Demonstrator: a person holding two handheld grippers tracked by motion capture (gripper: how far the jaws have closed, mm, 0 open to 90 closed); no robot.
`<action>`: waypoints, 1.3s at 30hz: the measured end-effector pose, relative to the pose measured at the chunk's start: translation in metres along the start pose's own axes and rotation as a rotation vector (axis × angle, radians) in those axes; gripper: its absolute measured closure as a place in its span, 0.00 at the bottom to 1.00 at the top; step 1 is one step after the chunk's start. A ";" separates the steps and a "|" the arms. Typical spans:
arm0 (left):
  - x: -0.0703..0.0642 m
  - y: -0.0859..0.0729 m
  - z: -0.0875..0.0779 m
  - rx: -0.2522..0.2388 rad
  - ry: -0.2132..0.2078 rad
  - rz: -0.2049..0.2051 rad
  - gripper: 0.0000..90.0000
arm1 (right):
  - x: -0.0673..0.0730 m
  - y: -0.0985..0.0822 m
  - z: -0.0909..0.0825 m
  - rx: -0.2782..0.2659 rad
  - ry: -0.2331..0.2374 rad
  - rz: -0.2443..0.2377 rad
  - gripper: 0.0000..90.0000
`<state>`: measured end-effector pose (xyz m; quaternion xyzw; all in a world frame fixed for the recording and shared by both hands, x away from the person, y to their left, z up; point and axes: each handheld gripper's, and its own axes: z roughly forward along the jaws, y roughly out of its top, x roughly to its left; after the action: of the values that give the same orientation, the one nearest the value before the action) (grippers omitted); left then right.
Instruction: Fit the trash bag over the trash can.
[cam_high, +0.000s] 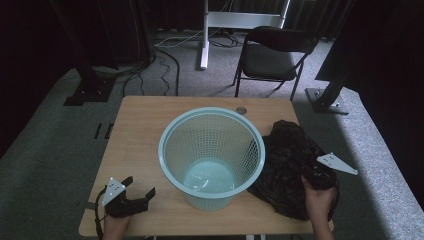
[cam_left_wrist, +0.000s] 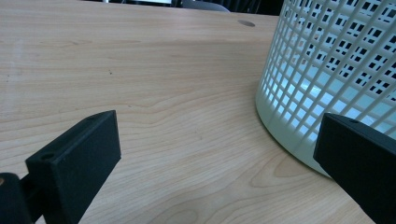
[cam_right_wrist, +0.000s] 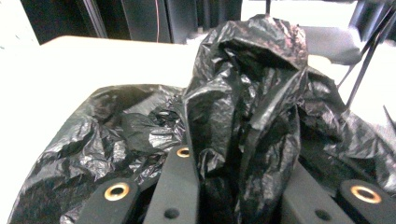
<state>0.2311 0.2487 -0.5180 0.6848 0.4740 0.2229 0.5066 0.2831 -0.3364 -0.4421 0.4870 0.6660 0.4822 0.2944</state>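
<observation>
A pale blue mesh basket (cam_high: 211, 152) stands upright in the middle of the wooden table (cam_high: 140, 120). To its right lies a crumpled black plastic bag (cam_high: 290, 165). My right gripper (cam_high: 320, 181) is shut on a fold of the black plastic bag (cam_right_wrist: 243, 121), which rises in a bunch between the jaws. My left gripper (cam_high: 140, 189) rests on the table's near left corner, open, with nothing between its fingers (cam_left_wrist: 74, 163). The basket's wall (cam_left_wrist: 327, 70) stands just off its right finger.
A black folding chair (cam_high: 272, 55) stands beyond the table's far edge, with cables and a white frame leg on the grey carpet. Dark stands flank both sides. A small round hole (cam_high: 241, 110) marks the tabletop behind the basket.
</observation>
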 end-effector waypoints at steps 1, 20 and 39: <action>0.000 0.000 0.000 -0.002 -0.001 0.001 0.01 | -0.001 0.004 -0.005 -0.016 -0.002 -0.002 0.94; 0.000 -0.001 0.003 0.009 -0.002 -0.005 0.01 | 0.005 0.108 -0.113 -0.395 0.067 -0.095 0.94; 0.002 -0.001 0.002 0.007 0.006 -0.008 0.01 | 0.097 0.212 -0.146 -0.622 0.407 -0.303 0.94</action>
<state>0.2333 0.2496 -0.5200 0.6840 0.4792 0.2211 0.5036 0.2007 -0.2846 -0.1845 0.1656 0.5973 0.6985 0.3577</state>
